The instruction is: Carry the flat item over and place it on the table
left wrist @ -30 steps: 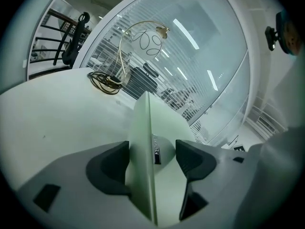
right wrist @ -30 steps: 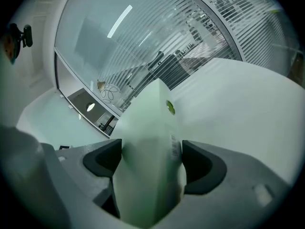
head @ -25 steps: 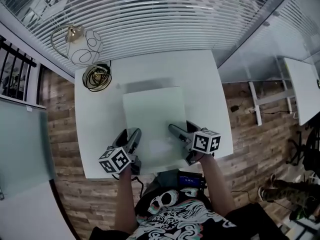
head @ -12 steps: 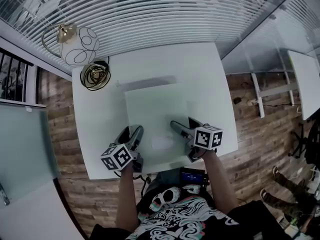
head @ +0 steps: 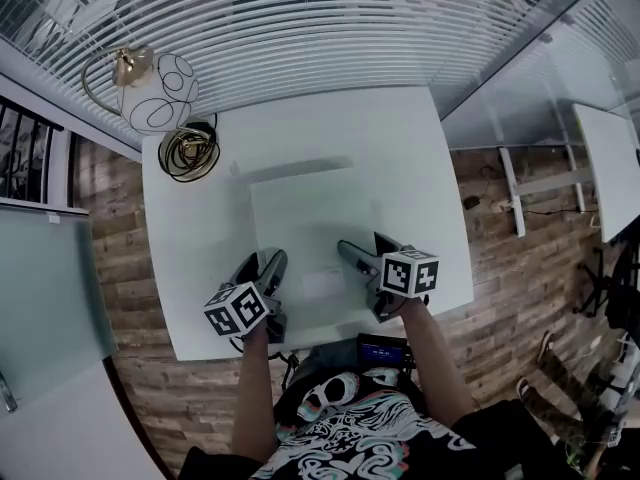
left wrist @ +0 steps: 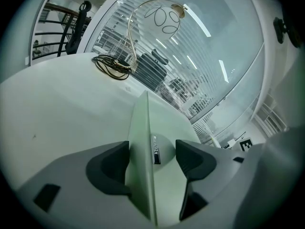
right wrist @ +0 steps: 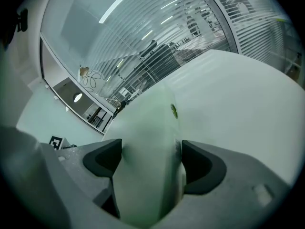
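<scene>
Flat panel [head: 310, 223]: plain, pale white, squarish, over table [head: 400, 138] centre. Left gripper [head: 266, 270] and right gripper [head: 360, 258] each pinch its near edge. Bare margins around; lamp [head: 150, 93], cable coil [head: 188, 153] far left

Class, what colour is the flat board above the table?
Pale green-white flat board; best seen in the head view.
</scene>
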`<state>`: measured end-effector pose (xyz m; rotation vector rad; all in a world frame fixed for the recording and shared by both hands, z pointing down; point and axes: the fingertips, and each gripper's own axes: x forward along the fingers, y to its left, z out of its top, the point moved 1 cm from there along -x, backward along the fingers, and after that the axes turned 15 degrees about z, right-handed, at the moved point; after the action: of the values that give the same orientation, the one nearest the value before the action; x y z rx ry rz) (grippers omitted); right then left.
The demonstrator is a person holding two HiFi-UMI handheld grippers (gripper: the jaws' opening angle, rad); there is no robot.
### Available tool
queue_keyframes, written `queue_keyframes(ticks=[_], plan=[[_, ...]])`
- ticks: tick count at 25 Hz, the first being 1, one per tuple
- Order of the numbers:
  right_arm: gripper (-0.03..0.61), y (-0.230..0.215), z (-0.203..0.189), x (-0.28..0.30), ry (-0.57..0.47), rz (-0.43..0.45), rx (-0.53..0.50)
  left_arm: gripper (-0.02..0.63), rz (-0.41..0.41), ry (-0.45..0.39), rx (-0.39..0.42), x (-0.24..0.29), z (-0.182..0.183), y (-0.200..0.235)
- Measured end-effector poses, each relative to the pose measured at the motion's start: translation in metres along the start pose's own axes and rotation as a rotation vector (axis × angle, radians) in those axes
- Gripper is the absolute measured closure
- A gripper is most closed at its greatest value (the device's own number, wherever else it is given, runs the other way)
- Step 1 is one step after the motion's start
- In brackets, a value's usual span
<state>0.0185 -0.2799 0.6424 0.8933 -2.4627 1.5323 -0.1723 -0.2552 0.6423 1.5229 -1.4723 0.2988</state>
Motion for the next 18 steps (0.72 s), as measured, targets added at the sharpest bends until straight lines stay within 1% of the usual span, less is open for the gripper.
queue_keyframes(ticks=[3,6,11,15,18], plan=[[0.196,0.000,-0.001,-0.001,-0.002,-0.011,-0.009,0.313,0.004,0.005,0.002,0.000,-0.001,0.000],[0.196,0.001,0.002,-0.001,-0.005,-0.030,-0.040,0.313,0.014,-0.001,0.010,0.000,0.000,0.000],[0.196,0.003,0.005,-0.004,-0.017,-0.059,-0.074,0.313,0.047,-0.012,0.051,-0.003,0.003,-0.002],[0.207,0.011,0.019,-0.010,-0.077,-0.102,-0.134,0.313,0.048,-0.050,0.071,-0.012,0.015,-0.006],[0.212,0.018,0.024,-0.014,-0.092,-0.110,-0.173,0.313,0.046,-0.079,0.084,-0.017,0.022,-0.011]])
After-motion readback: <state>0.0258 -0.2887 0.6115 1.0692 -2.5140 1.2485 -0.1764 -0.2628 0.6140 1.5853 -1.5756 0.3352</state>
